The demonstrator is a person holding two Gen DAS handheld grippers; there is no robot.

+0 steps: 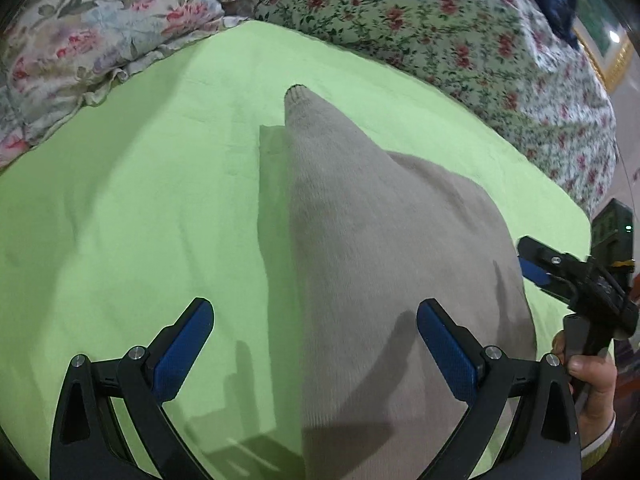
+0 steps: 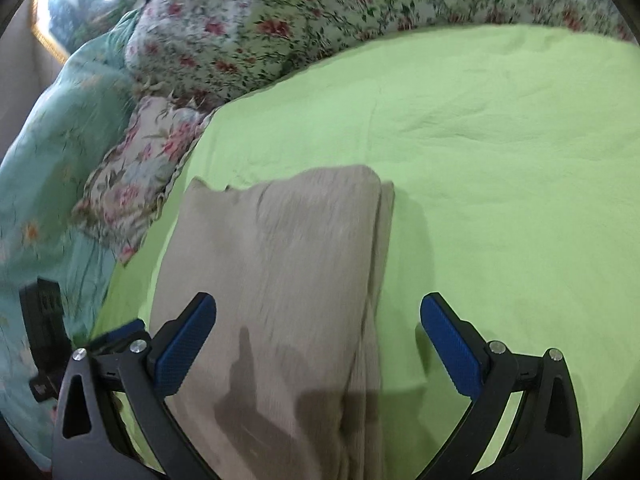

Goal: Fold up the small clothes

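A beige knitted garment [image 1: 380, 248] lies folded on a light green sheet [image 1: 140, 200]. My left gripper [image 1: 316, 320] is open and empty above the garment's near left edge. The garment [image 2: 280, 280] also shows in the right wrist view, folded with a doubled edge on its right side. My right gripper [image 2: 318, 320] is open and empty above it, with its left finger over the cloth. The right gripper [image 1: 560, 276] also appears at the right edge of the left wrist view, held by a hand [image 1: 592, 380].
Floral bedding [image 1: 440, 20] and a floral pillow [image 1: 92, 40] border the green sheet at the back. A teal quilt [image 2: 60, 160] lies to the left in the right wrist view. The left gripper's body [image 2: 44, 332] shows there too.
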